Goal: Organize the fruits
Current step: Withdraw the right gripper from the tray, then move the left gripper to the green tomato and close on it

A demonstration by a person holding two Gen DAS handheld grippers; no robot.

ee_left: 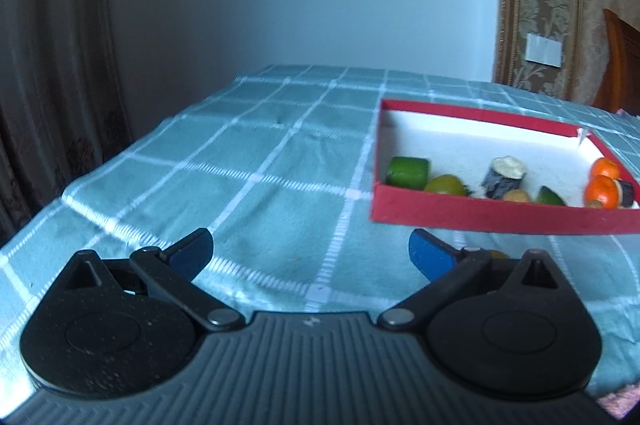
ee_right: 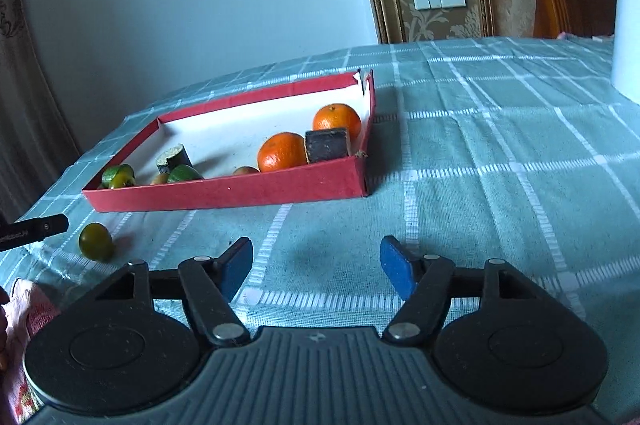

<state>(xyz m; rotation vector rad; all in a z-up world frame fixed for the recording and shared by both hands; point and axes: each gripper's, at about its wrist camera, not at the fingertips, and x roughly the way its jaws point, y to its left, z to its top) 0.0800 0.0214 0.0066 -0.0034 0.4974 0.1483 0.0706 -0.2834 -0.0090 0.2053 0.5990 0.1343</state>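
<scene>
Looking from the left wrist, the left claw [ee_left: 310, 253] hangs apart and empty before the red box [ee_left: 480, 215] of fruit. From the right wrist, the right claw [ee_right: 316, 265] gapes empty too; one green fruit [ee_right: 95, 241] lies on the bench [ee_right: 500, 165] outside the box, likely next to grasp.

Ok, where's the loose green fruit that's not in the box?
In the right wrist view, the green fruit lies on the tablecloth at lower left, just outside the red box near its front-left corner.
</scene>
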